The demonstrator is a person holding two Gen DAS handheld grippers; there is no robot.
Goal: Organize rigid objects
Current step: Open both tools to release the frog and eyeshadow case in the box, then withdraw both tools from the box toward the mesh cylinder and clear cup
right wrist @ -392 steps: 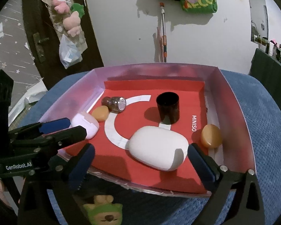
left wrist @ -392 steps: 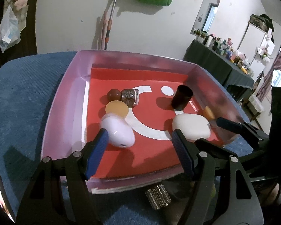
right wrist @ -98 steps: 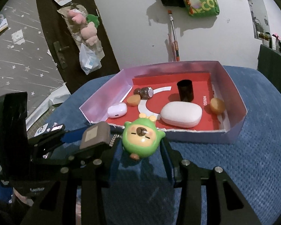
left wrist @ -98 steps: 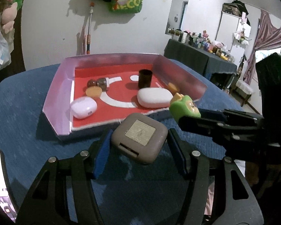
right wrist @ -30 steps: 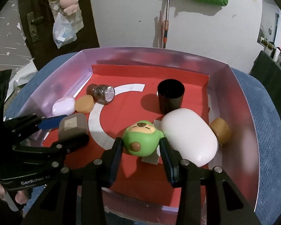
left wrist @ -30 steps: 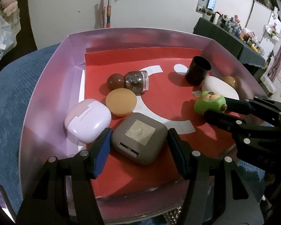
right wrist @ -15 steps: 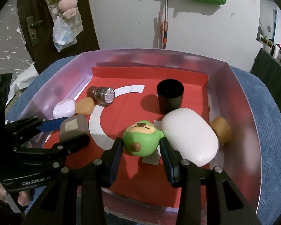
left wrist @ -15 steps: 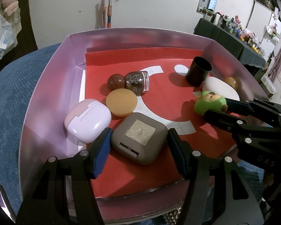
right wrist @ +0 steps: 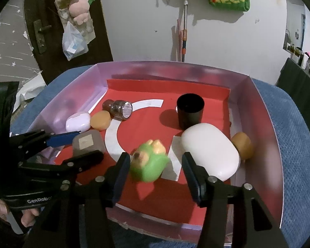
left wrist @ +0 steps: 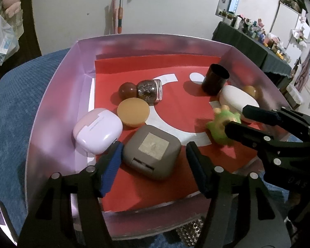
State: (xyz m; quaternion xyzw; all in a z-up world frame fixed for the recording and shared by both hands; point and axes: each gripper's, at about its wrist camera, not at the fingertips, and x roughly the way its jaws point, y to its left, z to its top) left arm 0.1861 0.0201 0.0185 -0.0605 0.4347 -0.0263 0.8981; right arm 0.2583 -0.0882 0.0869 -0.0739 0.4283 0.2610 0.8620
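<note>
Both tongs hang spread over a shallow pink box point(left wrist: 51, 107) lined with red paper, which sits on a nubby blue cloth point(left wrist: 14, 95). Left tongs point(left wrist: 153, 165), blue-padded, stand wide open around a squat grey-brown case point(left wrist: 152, 152) with rounded corners and a pale square label on top; the left pad sits just beside the case and the right pad stands clear of it, so the case lies released on the red lining near the box's front wall. Right tongs point(right wrist: 155, 172) are likewise parted, with a glossy green animal toy point(right wrist: 148, 163) lying tipped over and blurred between the pads; whether the left pad touches it cannot be told. Just behind the grey-brown case rest a smooth lilac earbud case point(left wrist: 98, 130) against the box's left wall and a flat amber disc point(left wrist: 133, 112). Farther back in the box lie a dark brown ball point(left wrist: 127, 90) and, touching it, a small clear jar point(left wrist: 149, 91) on its side with speckled contents. Toward the box's right wall sit a smooth white oval case point(right wrist: 210, 150), a matte black cylinder cup point(right wrist: 190, 111) standing upright behind it, and an amber egg-shaped lump point(right wrist: 242, 144) by the wall.
</note>
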